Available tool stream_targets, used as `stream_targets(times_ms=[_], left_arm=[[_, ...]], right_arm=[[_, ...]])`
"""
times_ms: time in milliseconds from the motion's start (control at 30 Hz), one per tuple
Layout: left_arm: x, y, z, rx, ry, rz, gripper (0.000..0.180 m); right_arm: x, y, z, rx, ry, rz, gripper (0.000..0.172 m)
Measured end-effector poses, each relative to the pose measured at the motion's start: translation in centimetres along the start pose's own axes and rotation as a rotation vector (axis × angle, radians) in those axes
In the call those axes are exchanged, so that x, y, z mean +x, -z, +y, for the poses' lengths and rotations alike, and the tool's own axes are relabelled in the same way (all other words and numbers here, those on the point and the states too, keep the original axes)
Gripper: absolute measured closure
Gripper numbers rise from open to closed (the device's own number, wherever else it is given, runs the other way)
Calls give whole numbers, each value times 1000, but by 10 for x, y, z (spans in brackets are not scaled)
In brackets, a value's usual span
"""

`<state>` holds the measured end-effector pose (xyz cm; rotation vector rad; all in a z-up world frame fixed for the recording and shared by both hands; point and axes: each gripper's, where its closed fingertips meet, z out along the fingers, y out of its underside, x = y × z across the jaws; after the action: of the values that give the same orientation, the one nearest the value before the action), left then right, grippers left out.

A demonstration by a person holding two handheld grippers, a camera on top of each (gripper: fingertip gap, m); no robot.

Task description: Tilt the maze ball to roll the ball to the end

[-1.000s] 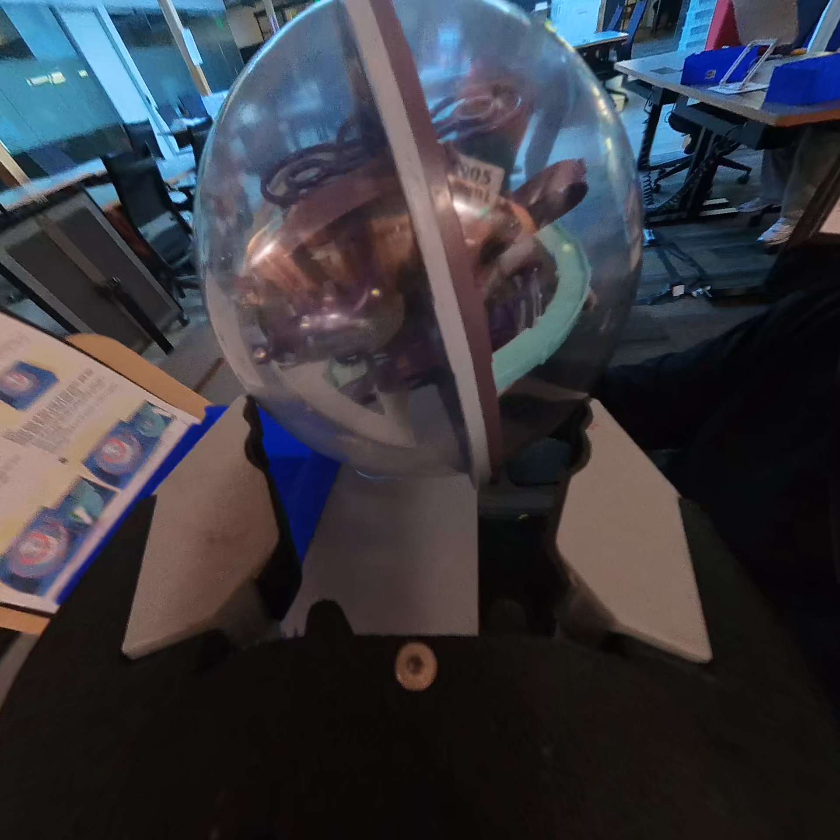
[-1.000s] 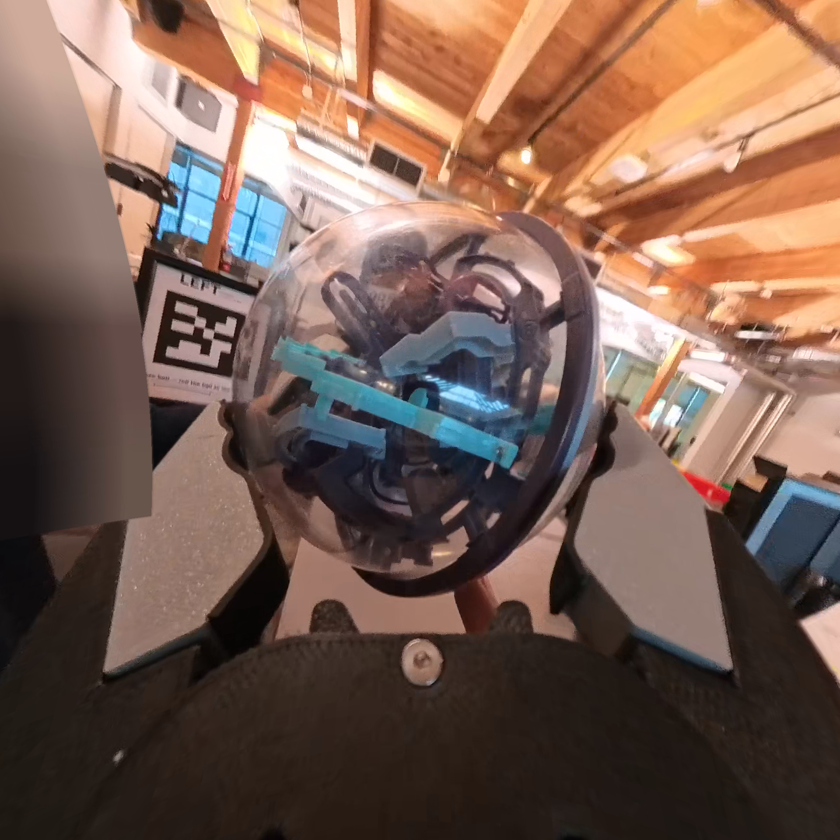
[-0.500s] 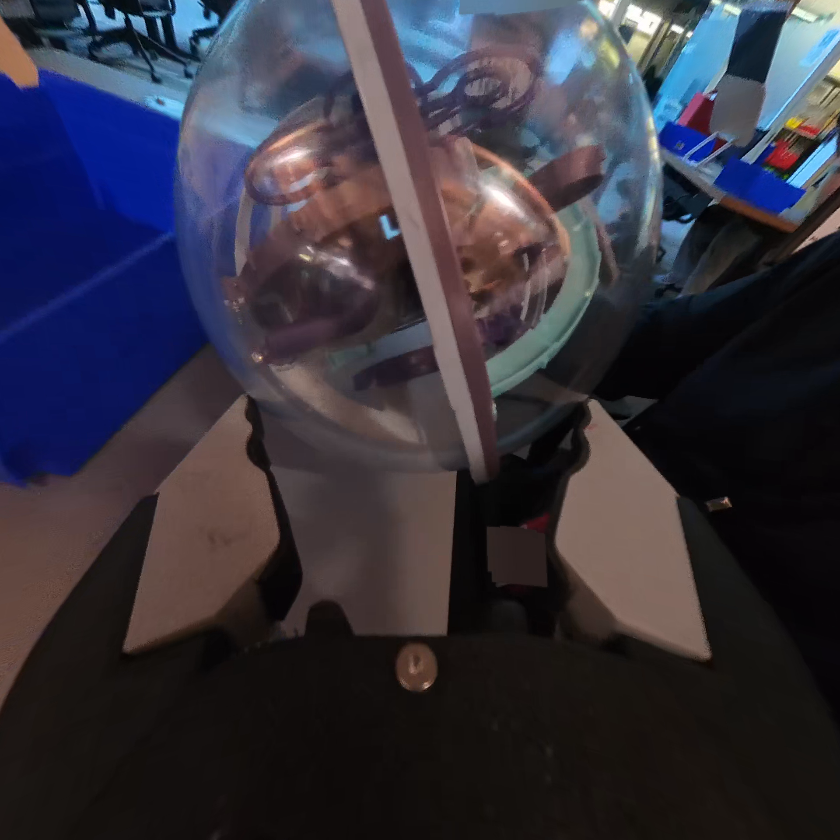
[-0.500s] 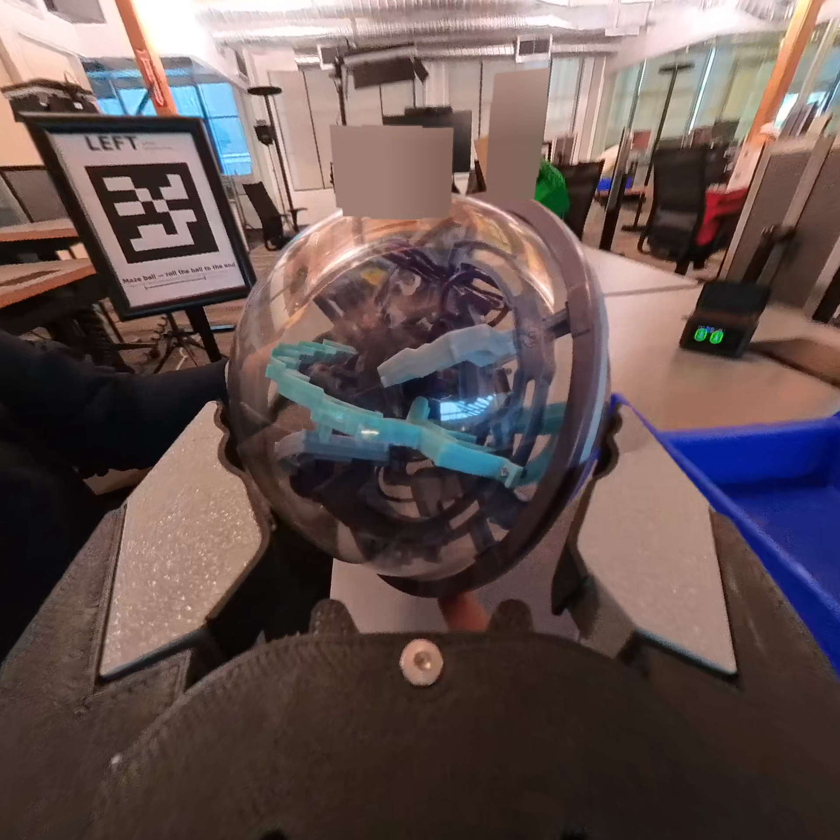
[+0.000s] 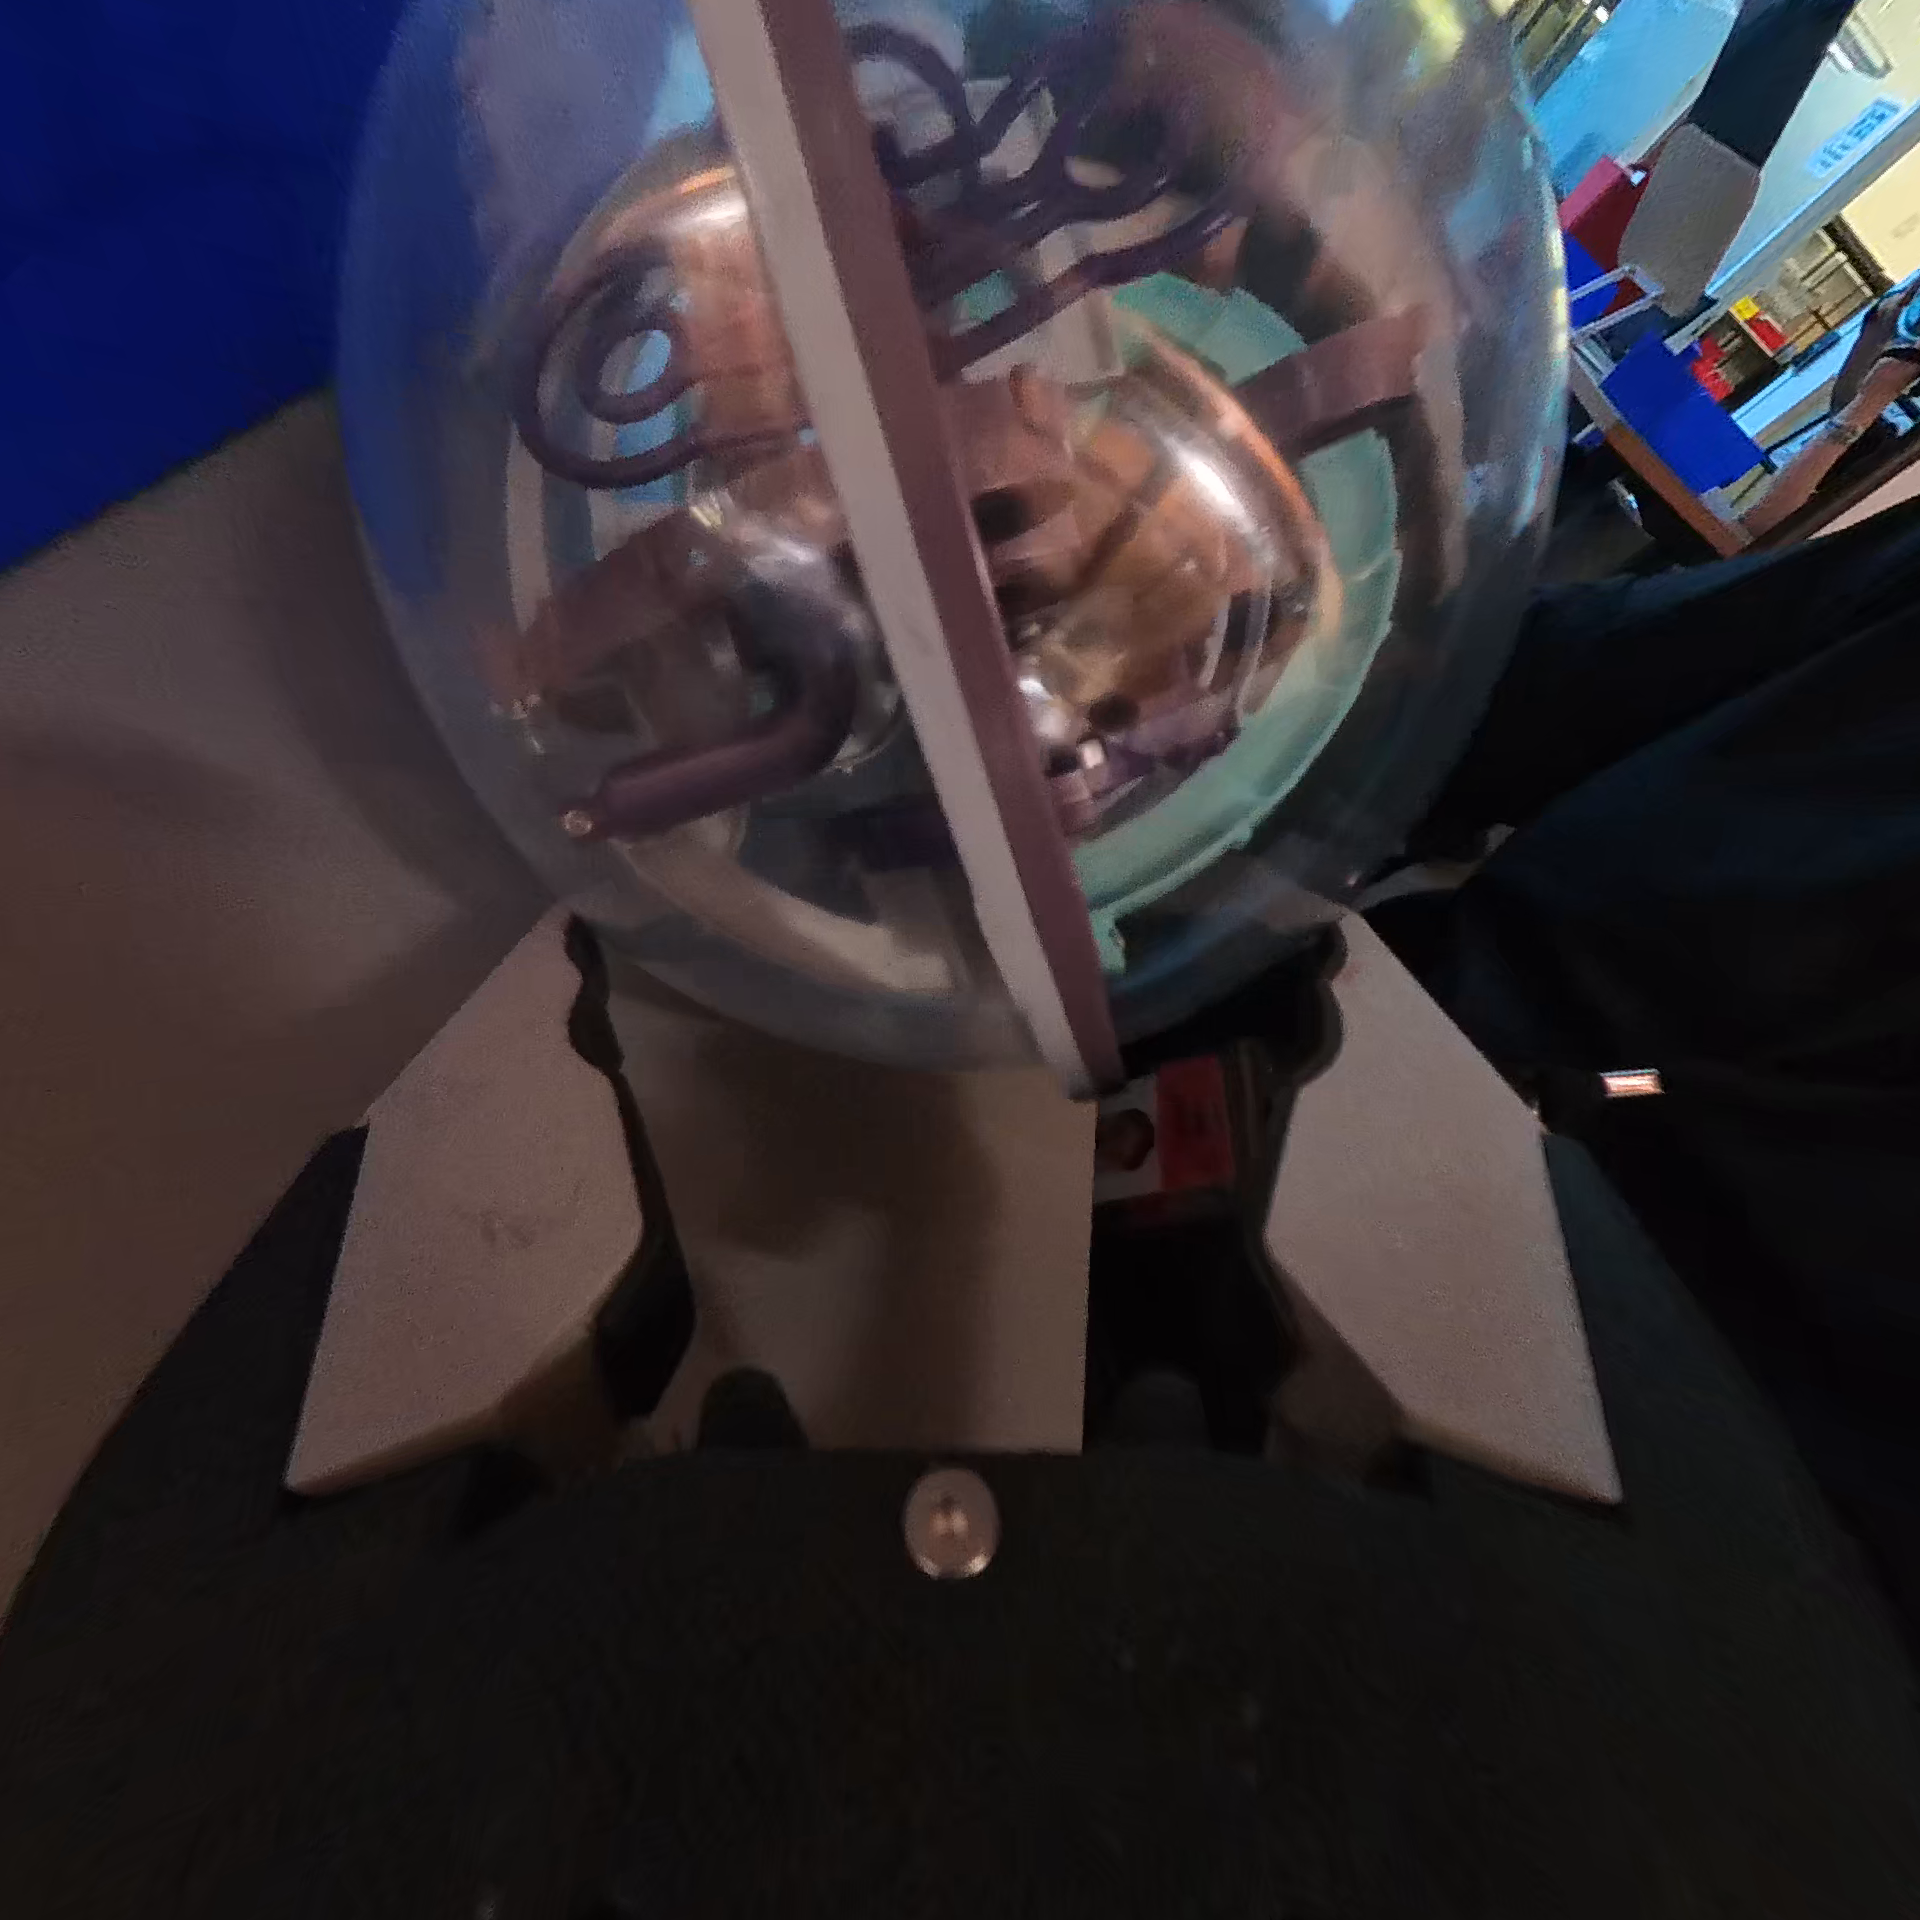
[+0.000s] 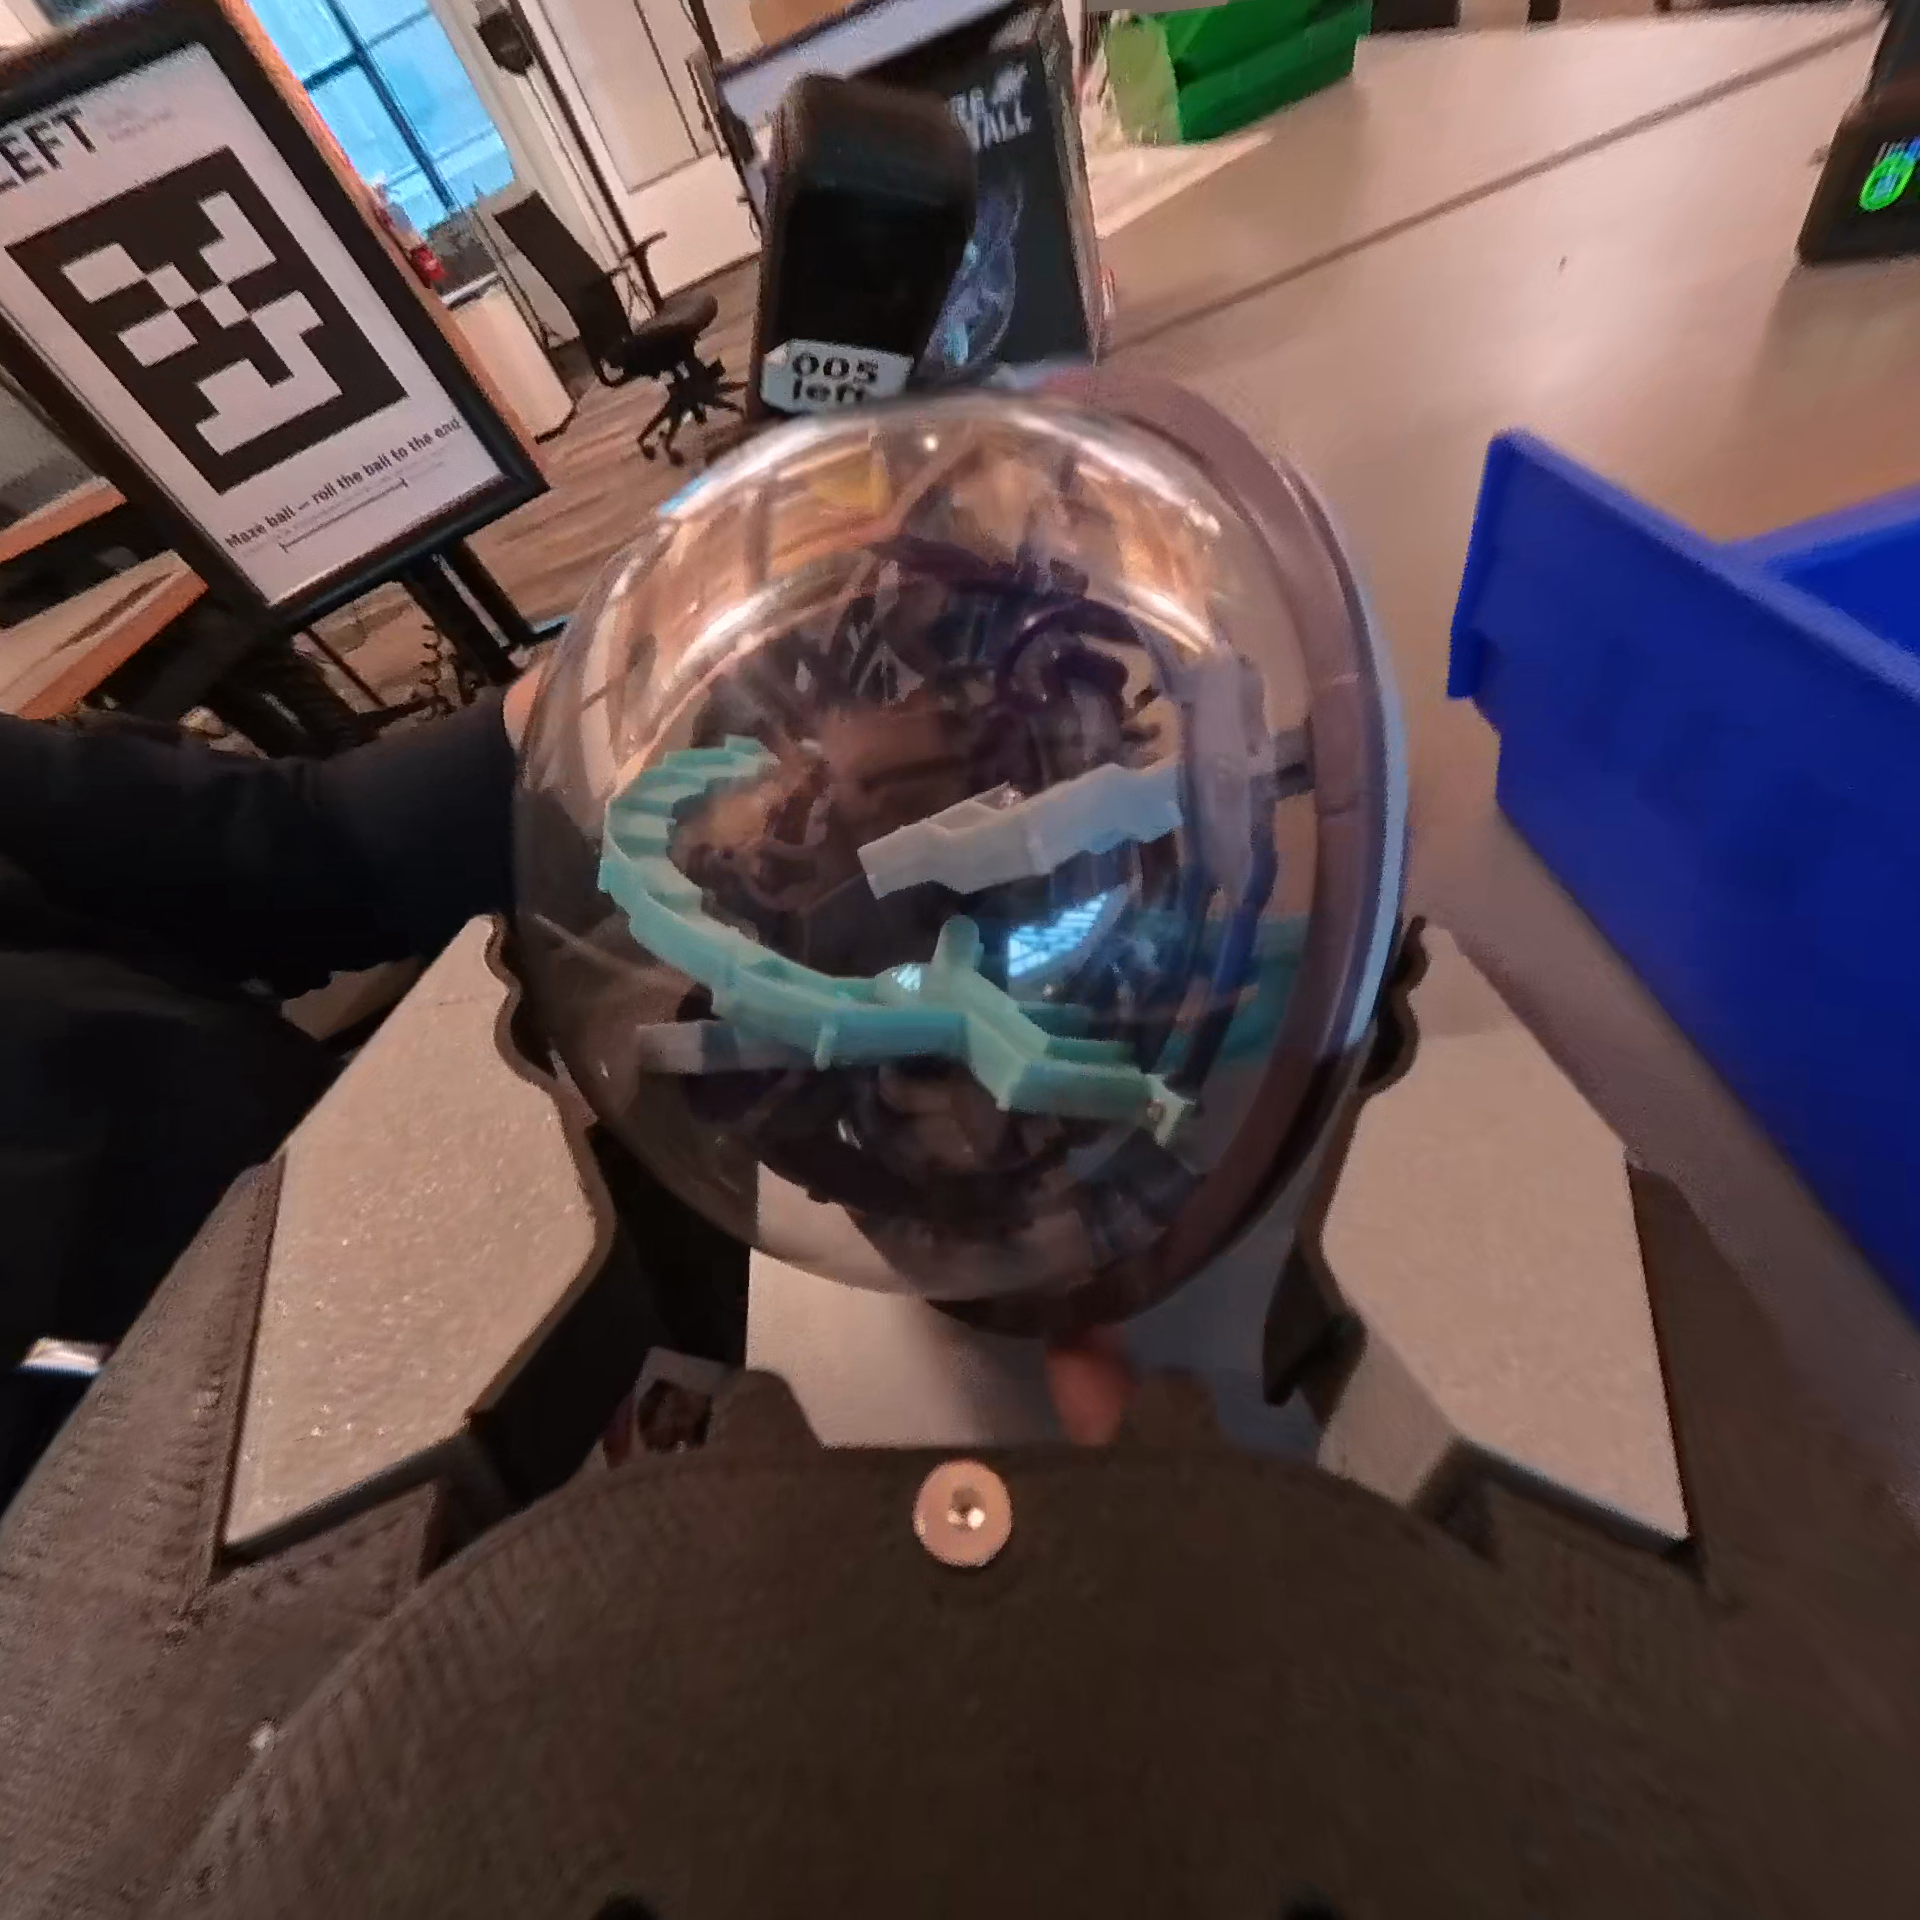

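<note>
The maze ball (image 5: 935, 499) is a clear sphere with a pale band around its middle and purple, brown and teal tracks inside. It is held up in the air between both grippers. My left gripper (image 5: 961, 935) is shut on it, with both pads pressed on its lower sides. In the right wrist view the ball (image 6: 956, 831) shows teal stair tracks. My right gripper (image 6: 956, 966) is shut on it from the opposite side. The left gripper's black body (image 6: 862, 229) shows above the ball. I cannot make out the small ball inside.
A blue bin (image 6: 1714, 779) stands close on the right and also shows in the left wrist view (image 5: 156, 260). A framed sign with a black-and-white marker (image 6: 229, 332) stands at the back left. A person's dark sleeve (image 6: 260, 831) is at the left. The tan table (image 6: 1558, 312) lies below.
Both grippers have tilted the ball together. The right view swung from the ceiling down to the table, and the left view swung toward the blue bin. Both grasps held.
</note>
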<state>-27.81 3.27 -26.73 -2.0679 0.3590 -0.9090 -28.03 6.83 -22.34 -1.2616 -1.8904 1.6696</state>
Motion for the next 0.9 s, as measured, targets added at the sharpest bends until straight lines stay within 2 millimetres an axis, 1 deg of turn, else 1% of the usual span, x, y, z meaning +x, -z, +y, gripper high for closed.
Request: stream_targets(times_ms=[67,100,200,300,333,400,433,500,533,567,633,667,700,733,767,800,900], left_arm=[[0,2,0,4,16,12,54],[-2,5,0,4,20,10,59],[-6,12,-2,34,40,3,73],[-5,15,-7,78,86,39,74],[-5,15,-7,83,97,45,75],[-5,13,-9,93,104,45,72],[-5,13,-9,89,102,41,70],[-1,12,-7,74,84,56,67],[0,12,-6,72,70,56,68],[1,12,-6,69,61,53,68],[2,11,-6,68,55,53,69],[2,11,-6,69,59,57,69],[2,11,-7,71,66,62,69],[2,11,-7,73,74,67,70],[1,11,-7,73,79,71,70],[1,11,-6,73,80,73,71],[2,10,-5,65,79,70,70]], right_arm=[[2,3,0,0,-38,-11,23],[3,7,-2,10,-51,-16,26],[4,21,-16,100,-58,-44,31],[6,31,-24,169,-75,-69,35],[7,31,-24,179,-96,-81,33],[9,29,-23,189,-141,-106,29],[8,29,-23,191,-159,-114,34],[9,32,-18,150,-148,-105,51],[9,35,-17,129,-130,-96,58],[8,37,-18,132,-115,-95,59],[3,40,-24,171,-115,-118,51],[2,38,-23,164,-124,-128,43],[2,35,-16,131,-126,-127,39],[4,30,-7,83,-118,-112,41],[7,25,2,39,-116,-101,33],[5,21,7,14,-130,-117,33],[3,12,8,17,-155,-135,26]])
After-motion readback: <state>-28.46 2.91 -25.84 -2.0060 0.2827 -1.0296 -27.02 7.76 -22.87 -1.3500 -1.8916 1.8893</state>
